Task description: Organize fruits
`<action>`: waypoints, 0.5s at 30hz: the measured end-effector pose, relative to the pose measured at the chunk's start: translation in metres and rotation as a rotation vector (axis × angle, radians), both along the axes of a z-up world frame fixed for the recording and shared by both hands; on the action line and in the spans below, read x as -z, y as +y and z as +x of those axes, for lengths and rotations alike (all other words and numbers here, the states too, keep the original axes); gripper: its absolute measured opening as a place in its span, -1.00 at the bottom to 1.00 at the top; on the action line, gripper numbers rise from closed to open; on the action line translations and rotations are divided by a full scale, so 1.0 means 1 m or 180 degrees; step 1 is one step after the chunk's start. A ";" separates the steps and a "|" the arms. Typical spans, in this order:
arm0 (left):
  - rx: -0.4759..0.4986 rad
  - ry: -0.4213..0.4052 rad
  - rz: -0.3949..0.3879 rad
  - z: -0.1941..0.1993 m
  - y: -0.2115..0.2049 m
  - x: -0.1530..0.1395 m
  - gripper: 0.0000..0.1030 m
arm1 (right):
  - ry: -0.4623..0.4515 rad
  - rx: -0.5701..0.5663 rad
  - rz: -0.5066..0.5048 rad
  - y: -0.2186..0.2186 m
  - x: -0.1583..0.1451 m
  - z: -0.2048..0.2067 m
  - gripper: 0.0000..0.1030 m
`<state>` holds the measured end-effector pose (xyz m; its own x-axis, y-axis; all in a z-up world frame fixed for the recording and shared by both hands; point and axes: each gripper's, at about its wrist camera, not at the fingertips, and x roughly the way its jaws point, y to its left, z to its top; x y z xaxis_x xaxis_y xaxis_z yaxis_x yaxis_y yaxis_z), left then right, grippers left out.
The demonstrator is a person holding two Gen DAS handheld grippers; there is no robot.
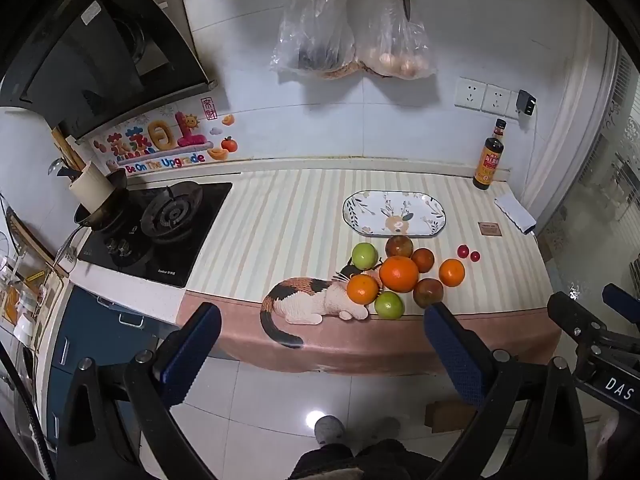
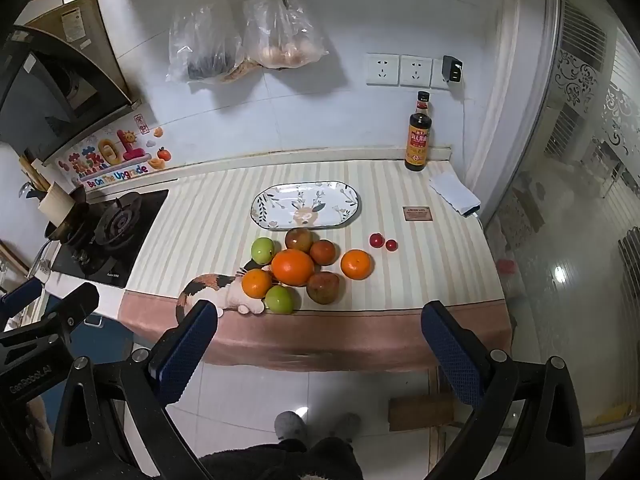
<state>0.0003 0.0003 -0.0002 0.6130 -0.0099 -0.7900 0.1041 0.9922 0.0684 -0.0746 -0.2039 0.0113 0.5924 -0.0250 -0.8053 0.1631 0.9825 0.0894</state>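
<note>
Both grippers are just hanging out in front of the counter [image 2: 460, 280], off its front edge over the floor, tilted down toward it. The left gripper [image 1: 322, 316] has its jaws spread wide with nothing between them, and same deal for the right gripper [image 2: 320, 314]: released, gripping nothing. The fruit is all bunched up on the striped cloth near the front edge, roughly mid-counter. A big orange [image 2: 292, 267] sits in the middle of the pile, with a smaller orange [image 2: 257, 283] touching it on the left and another orange [image 2: 356, 264] a little apart on the right. Two green apples: one green apple [image 2: 263, 250] at the back left of the pile, the other green apple [image 2: 281, 299] closest to the front edge. Three reddish-brown fruits [image 2: 323, 287] fill in around the back and right of the big orange, can't tell what they are exactly. Two small red cherry tomatoes [image 2: 376, 239] sit side by side off to the right, clear of the pile. Just behind the pile there's an oval plate [image 2: 340, 200] with a deer pattern, nothing on it. A dark sauce bottle [image 2: 418, 136] stands at the back right corner against the wall, and the gas stove [image 2: 112, 224] takes the left end.
</note>
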 end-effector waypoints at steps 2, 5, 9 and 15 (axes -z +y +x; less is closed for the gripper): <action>-0.0001 0.0004 0.0009 0.000 0.000 0.000 1.00 | -0.0030 -0.0001 0.0034 0.000 0.000 0.000 1.00; 0.0006 0.0001 0.0017 0.000 0.000 0.000 1.00 | -0.0015 -0.0014 0.0040 0.000 0.001 0.001 1.00; 0.0002 0.0001 0.0022 0.000 0.000 0.000 1.00 | -0.0011 -0.0019 0.0015 0.001 0.001 0.002 1.00; 0.0006 0.0001 0.0024 0.000 0.000 0.000 1.00 | 0.0001 -0.0005 0.0010 0.001 0.001 0.002 1.00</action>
<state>0.0000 0.0004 -0.0002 0.6126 -0.0052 -0.7904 0.1060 0.9915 0.0757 -0.0723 -0.2026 0.0105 0.5923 -0.0218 -0.8055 0.1617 0.9825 0.0923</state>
